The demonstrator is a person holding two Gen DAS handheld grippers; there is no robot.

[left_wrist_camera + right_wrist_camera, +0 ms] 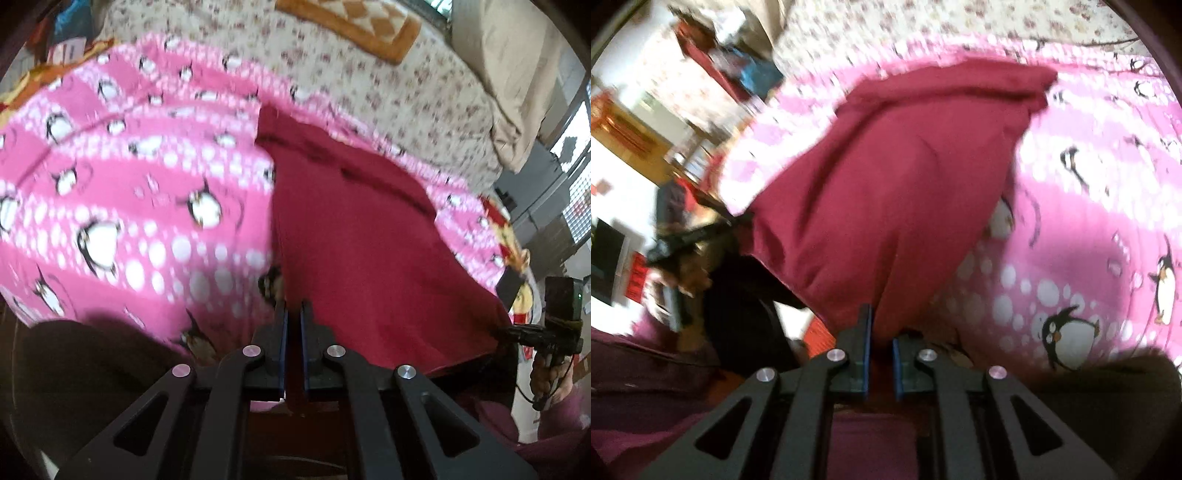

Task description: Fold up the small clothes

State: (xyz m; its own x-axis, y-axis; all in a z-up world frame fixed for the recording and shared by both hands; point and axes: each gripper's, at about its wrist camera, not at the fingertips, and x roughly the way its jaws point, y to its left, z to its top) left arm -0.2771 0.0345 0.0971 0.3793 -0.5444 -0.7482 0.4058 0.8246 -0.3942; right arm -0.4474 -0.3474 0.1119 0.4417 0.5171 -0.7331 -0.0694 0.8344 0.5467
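Maroon garment (354,236) pinched in closed jaws of both the left gripper (293,314) and right gripper (881,325).

My left claw (294,308) pinches the near edge of the dark red garment (354,236), which lies over the pink penguin blanket (129,177) on the bed.

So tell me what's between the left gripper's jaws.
A fold of the dark red garment, pinched by the shut left gripper; the left wrist view shows it, with pink penguin blanket beyond.
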